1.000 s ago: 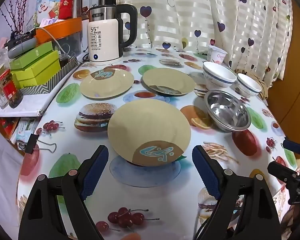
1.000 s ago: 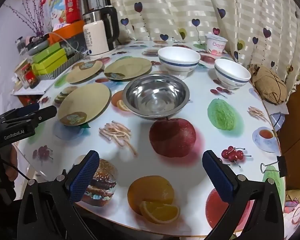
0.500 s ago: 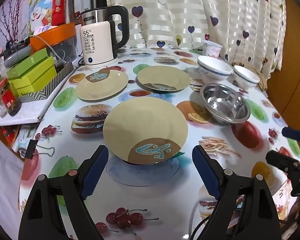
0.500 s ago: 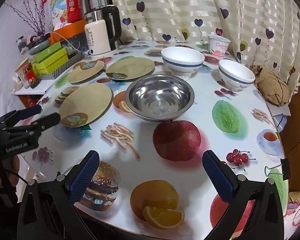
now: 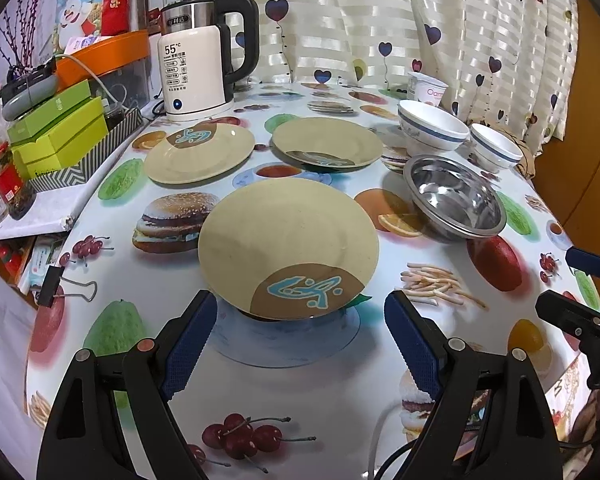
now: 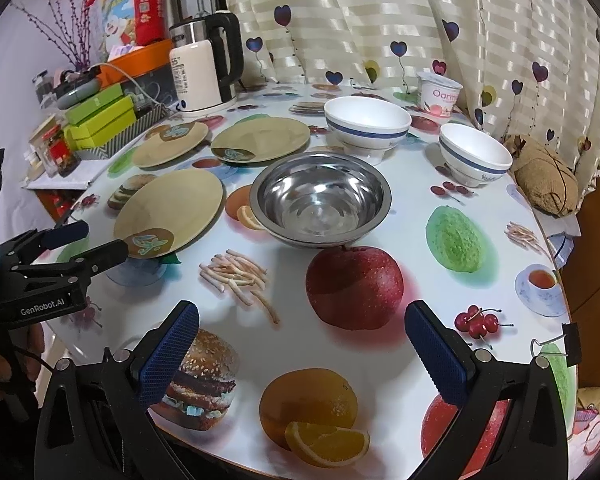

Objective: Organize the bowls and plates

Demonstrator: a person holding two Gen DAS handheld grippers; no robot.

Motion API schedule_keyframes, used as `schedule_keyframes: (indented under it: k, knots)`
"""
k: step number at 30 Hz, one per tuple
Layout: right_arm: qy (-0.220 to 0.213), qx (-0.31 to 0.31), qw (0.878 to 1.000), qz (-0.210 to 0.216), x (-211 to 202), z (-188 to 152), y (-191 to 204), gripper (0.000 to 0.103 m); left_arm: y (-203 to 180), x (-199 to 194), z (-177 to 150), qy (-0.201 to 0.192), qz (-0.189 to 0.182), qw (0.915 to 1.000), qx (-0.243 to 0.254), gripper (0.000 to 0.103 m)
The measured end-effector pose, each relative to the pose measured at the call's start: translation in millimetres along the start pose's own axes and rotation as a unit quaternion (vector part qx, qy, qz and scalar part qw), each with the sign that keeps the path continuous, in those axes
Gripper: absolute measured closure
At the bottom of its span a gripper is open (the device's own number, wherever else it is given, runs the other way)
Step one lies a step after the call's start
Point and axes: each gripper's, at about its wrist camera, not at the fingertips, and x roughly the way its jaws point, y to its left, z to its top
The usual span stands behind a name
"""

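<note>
Left gripper (image 5: pixel 296 336): jaws standing wide apart, gripping nothing, hovering over the near table edge with the nearest beige plate (image 5: pixel 288 248) lying just ahead between the blue pads (image 5: pixel 190 338).

Right gripper (image 6: pixel 302 350): jaws likewise spread wide and empty, hanging above the printed tablecloth (image 6: pixel 380 364) near the front edge, facing the stainless steel bowl (image 6: pixel 320 198).

Plates: three beige plates with a brown-and-blue emblem. The nearest one is sitting at the left front of the table; the second beige plate (image 5: pixel 199 153) and the third beige plate (image 5: pixel 327 147) are lying side by side further back, in front of the electric kettle (image 5: pixel 198 68).

Bowls: the stainless steel bowl is resting mid-table, just right of the nearest plate. The larger white bowl with a blue band (image 6: pixel 367 123) is standing behind it; the smaller white bowl with a blue band (image 6: pixel 474 154) is sitting apart to the right.

Other items: a yogurt cup (image 6: pixel 440 92) is standing by the curtain; green boxes (image 5: pixel 58 132) are stacked left of the table.
</note>
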Motion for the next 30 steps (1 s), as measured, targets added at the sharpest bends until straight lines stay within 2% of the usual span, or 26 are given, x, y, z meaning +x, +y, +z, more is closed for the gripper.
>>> schedule_keyframes:
  k: [11,21,30]
  knots:
    - [-0.003,0.014,1.0,-0.008,2.1,3.1,-3.8,0.0,8.1,3.6,1.9,-0.004,-0.001,1.0,-0.004,0.017]
    - [-0.005,0.014,1.0,-0.01,2.6,3.9,-3.2,0.0,10.8,2.8,1.1,-0.01,-0.025,0.9996,-0.009,0.017]
    - [-0.005,0.022,1.0,-0.003,3.7,6.0,-2.7,0.004,13.8,5.4,0.0,-0.007,-0.021,0.9997,-0.013,0.017]
